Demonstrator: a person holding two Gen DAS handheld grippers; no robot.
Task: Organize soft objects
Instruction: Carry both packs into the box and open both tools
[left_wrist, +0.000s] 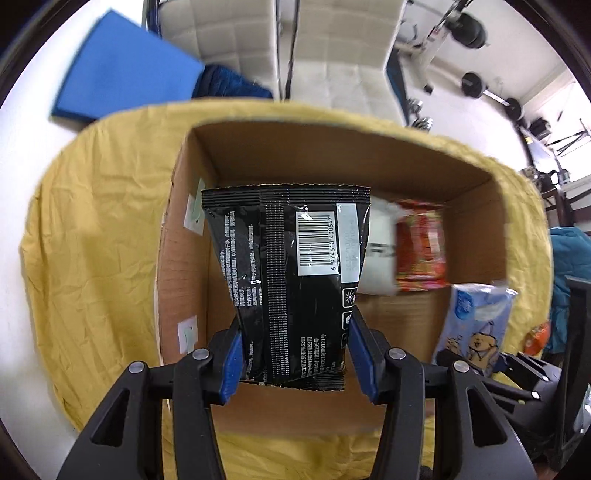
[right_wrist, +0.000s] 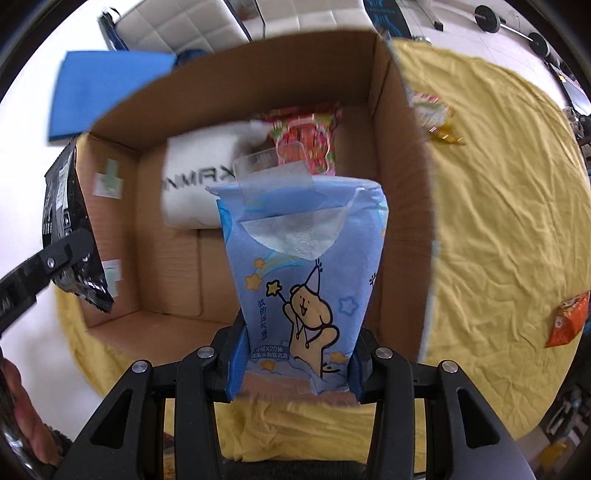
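We hold both packs over the open cardboard box (left_wrist: 207, 158) for dropping in: our left gripper (left_wrist: 295, 354) clamps a black snack bag (left_wrist: 284, 266), our right gripper (right_wrist: 295, 365) clamps a blue tissue pack (right_wrist: 306, 266)

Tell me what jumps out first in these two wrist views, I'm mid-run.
Both claws are loaded over the open cardboard box on the yellow cloth: the left claw pinches a black foil pouch with its barcode up, and the right claw grips a blue tissue pack with a cartoon bear. Inside the box, at the far wall, lie a white pack and a red snack packet.
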